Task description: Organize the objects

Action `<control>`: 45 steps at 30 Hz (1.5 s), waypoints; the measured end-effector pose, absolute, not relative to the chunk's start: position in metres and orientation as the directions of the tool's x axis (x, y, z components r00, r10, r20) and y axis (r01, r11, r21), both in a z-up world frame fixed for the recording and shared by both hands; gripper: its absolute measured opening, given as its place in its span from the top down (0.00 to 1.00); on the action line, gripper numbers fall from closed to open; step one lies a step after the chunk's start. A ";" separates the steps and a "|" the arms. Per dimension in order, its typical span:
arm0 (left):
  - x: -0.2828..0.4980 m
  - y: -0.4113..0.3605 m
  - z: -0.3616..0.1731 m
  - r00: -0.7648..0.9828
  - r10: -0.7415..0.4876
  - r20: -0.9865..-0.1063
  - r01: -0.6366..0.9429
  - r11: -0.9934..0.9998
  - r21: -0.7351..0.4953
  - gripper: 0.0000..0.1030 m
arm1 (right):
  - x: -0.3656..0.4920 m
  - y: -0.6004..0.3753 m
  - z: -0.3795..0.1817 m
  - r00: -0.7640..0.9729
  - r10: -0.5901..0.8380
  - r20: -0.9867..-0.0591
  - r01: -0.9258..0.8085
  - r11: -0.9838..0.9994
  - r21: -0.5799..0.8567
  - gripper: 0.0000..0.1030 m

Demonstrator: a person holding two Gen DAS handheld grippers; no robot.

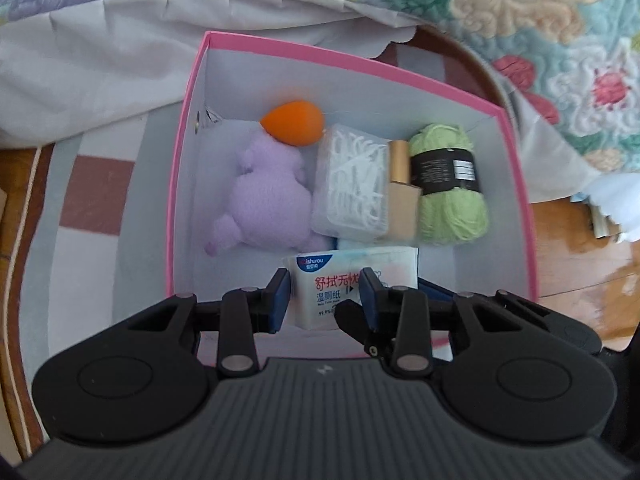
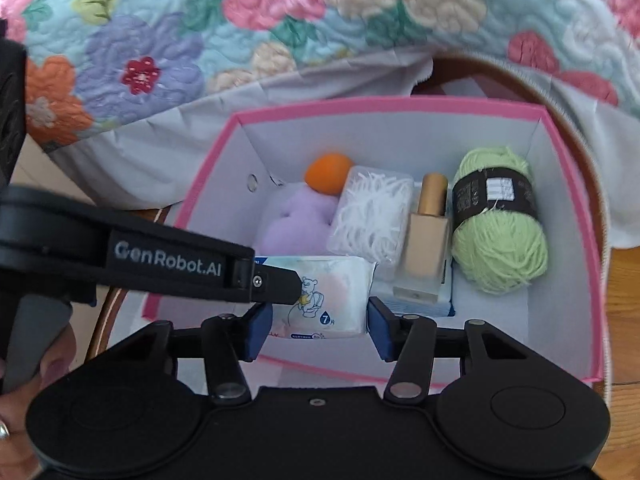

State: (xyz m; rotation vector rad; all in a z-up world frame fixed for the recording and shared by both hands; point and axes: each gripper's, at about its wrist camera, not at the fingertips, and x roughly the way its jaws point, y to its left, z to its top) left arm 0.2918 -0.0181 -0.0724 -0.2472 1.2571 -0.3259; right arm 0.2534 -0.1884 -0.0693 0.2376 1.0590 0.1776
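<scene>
A pink box (image 1: 188, 128) (image 2: 576, 184) holds a purple plush (image 1: 264, 200) (image 2: 292, 224), an orange sponge (image 1: 294, 124) (image 2: 326, 178), a clear case of floss picks (image 1: 354, 180) (image 2: 372, 216), a beige bottle with gold cap (image 1: 402, 196) (image 2: 426, 240) and green yarn (image 1: 450, 184) (image 2: 500, 224). My left gripper (image 1: 325, 298) is shut on a wet-wipes pack (image 1: 332, 280) (image 2: 320, 300) at the box's near side. My right gripper (image 2: 316, 330) is open around the same pack, its pads (image 2: 378, 328) beside it without clearly pressing.
The box stands on a checked cloth (image 1: 96, 192) over a round wooden table (image 1: 576, 240). A floral quilt (image 2: 160, 40) and grey sheet (image 1: 100, 60) lie behind. The left gripper's arm (image 2: 160, 260) crosses the right wrist view.
</scene>
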 end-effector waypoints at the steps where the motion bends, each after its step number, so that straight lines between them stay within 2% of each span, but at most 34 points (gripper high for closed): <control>1: 0.294 -0.019 -0.076 0.273 -0.360 -0.892 0.107 0.933 -0.344 0.66 | 0.257 -0.191 -0.075 0.467 0.269 -0.842 -0.020 0.956 0.293 0.48; 8: 0.300 -0.028 -0.098 0.288 -0.329 -0.899 0.103 0.944 -0.313 0.66 | 0.271 -0.198 -0.101 0.423 0.283 -0.861 0.014 0.948 0.319 0.52; 13: 0.297 -0.035 -0.110 0.305 -0.317 -0.898 0.109 0.948 -0.298 0.66 | 0.273 -0.198 -0.112 0.410 0.244 -0.879 0.022 0.961 0.276 0.55; 18: 0.293 -0.045 -0.109 0.354 -0.237 -0.905 0.137 0.970 -0.200 0.64 | 0.273 -0.200 -0.118 0.434 0.208 -0.877 0.030 0.969 0.245 0.53; 20: 0.290 -0.042 -0.104 0.363 -0.251 -0.897 0.139 0.967 -0.214 0.64 | 0.270 -0.202 -0.113 0.443 0.214 -0.871 0.033 0.967 0.254 0.53; 30: 0.262 -0.030 -0.038 0.406 -0.317 -0.857 0.164 0.948 -0.273 0.63 | 0.220 -0.211 -0.039 0.571 0.173 -0.803 -0.048 0.983 0.178 0.48; 45: 0.188 -0.026 0.048 0.416 -0.293 -0.861 0.209 0.952 -0.224 0.61 | 0.123 -0.238 0.069 0.685 0.167 -0.709 -0.063 0.983 0.170 0.44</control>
